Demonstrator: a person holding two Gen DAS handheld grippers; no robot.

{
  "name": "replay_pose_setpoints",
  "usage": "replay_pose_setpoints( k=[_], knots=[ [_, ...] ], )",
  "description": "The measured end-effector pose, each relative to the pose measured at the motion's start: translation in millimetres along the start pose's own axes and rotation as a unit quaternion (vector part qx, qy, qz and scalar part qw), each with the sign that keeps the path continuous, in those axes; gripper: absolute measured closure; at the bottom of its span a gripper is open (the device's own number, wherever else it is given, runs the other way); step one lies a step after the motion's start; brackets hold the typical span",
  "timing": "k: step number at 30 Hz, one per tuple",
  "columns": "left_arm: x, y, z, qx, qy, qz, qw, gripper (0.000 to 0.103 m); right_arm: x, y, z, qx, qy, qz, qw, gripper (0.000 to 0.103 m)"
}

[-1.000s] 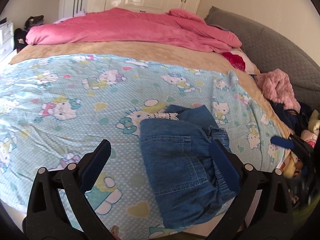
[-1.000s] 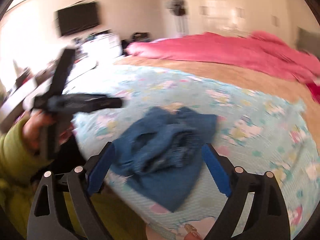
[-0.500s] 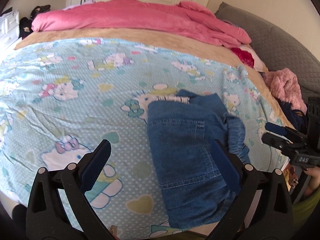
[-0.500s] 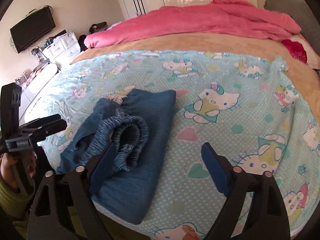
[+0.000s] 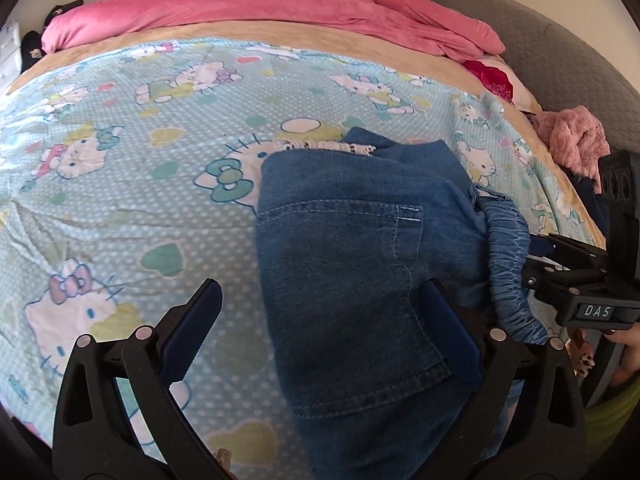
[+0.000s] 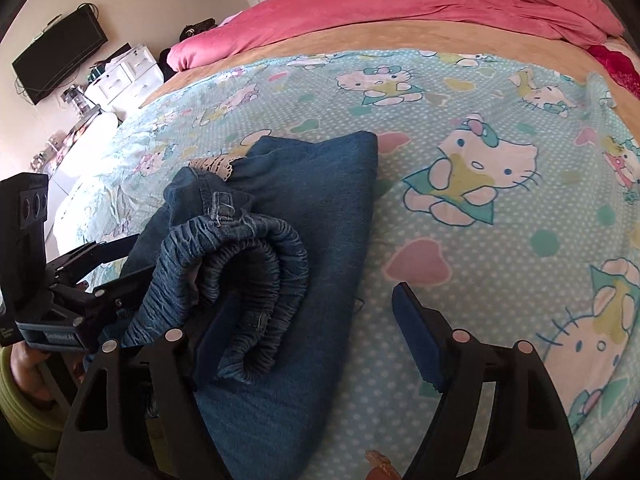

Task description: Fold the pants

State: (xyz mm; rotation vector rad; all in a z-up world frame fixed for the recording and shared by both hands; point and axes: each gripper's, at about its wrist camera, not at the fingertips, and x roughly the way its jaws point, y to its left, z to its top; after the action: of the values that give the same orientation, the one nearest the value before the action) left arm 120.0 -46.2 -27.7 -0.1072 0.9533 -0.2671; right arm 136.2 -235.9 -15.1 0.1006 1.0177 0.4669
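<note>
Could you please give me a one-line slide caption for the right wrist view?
Open right gripper, jaws just closing, straddles the elastic waistband of folded denim pants on a cartoon-cat bedsheet.

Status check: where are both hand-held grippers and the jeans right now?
Left hand-held gripper open, over the jeans. Right hand-held gripper open, jaws just been closing, at the elastic waistband. Jeans partly folded on cartoon sheet. Nothing blocking.

Folded blue denim pants (image 5: 360, 264), elastic waistband bunched, on bedspread

Pants (image 5: 360, 264) — matt blue denim; bedsheet (image 5: 140, 152) — soft printed cloth.
</note>
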Motion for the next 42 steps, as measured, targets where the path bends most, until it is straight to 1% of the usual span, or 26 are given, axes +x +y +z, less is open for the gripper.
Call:
replay_pose_setpoints(
  k=[1,2,3,4,5,6,7,9,10,11,12,14,17,22,24,31,37,42],
  knots=[
    [2.7,-0.8,-0.1,0.001,0.003,-0.002,1.0,0.013,2.5,0.3,1.0,-0.001,0.001,0.001,1.0,0.027],
    [4.4,-1.0,0.3,0.001,0.005,-0.006,1.0,0.019,5.3,0.3,3.1,-0.002,0.002,0.002,1.0,0.027],
    [5.8,-1.4,0.2,-0.001,0.005,-0.012,0.9999,0.021,7.1,0.3,4.2,-0.002,0.002,0.003,1.0,0.027],
    [6.8,-1.9,0.4,-0.002,0.005,-0.016,0.9999,0.028,9.1,0.1,5.3,-0.002,0.002,0.004,1.0,0.027],
    [7.6,-3.0,0.6,-0.003,0.005,-0.021,0.9998,0.034,10.8,0.8,6.0,-0.004,0.002,0.004,1.0,0.029],
    [8.1,-4.3,1.0,-0.002,0.005,-0.023,0.9997,0.037,11.6,2.0,6.5,-0.006,0.002,0.006,1.0,0.035],
    [8.5,-6.5,1.2,0.001,0.004,-0.023,0.9997,0.043,12.2,2.8,6.8,-0.007,0.001,0.009,1.0,0.038],
    [7.9,-10.6,1.5,0.007,0.001,-0.017,0.9998,0.048,12.8,6.9,7.3,-0.013,0.001,0.015,1.0,0.054],
    [7.0,-11.7,1.5,0.009,-0.001,-0.015,0.9998,0.054,11.8,10.1,7.5,-0.018,-0.001,0.019,1.0,0.059],
    [4.8,-12.3,1.7,0.008,-0.004,-0.016,0.9998,0.061,10.0,14.6,7.6,-0.026,-0.004,0.02,0.999,0.069],
    [2.6,-12.4,2.6,0.01,-0.007,-0.016,0.9998,0.066,8.9,18.2,7.8,-0.033,-0.008,0.017,0.999,0.074],
    [-2.3,-12.7,4.8,0.015,-0.012,-0.014,0.9997,0.076,4.1,25.7,8.8,-0.054,-0.02,0.0,0.998,0.08],
    [-10.0,-12.2,8.3,0.013,-0.019,-0.018,0.9996,0.083,-4.0,32.8,12.0,-0.064,-0.034,-0.004,0.997,0.085],
    [-19.9,-12.1,20.0,0.006,-0.031,-0.031,0.999,0.085,-10.2,42.5,23.6,-0.083,-0.05,0.003,0.995,0.087],
    [-21.9,-13.0,26.5,0.009,-0.037,-0.026,0.9989,0.085,-10.1,45.3,30.4,-0.088,-0.055,0.003,0.995,0.089],
    [-25.0,-4.1,57.3,-0.001,-0.064,-0.014,0.9979,0.085,-5.3,55.1,69.4,-0.102,-0.081,0.004,0.991,0.089],
    [-21.4,6.9,75.1,-0.004,-0.074,-0.004,0.9973,0.085,3.3,58.5,92.4,-0.107,-0.084,0.007,0.991,0.089],
    [-18.4,12.5,80.4,-0.003,-0.078,0.001,0.997,0.085,9.1,59.6,98.1,-0.107,-0.084,0.005,0.991,0.089]
  ],
)
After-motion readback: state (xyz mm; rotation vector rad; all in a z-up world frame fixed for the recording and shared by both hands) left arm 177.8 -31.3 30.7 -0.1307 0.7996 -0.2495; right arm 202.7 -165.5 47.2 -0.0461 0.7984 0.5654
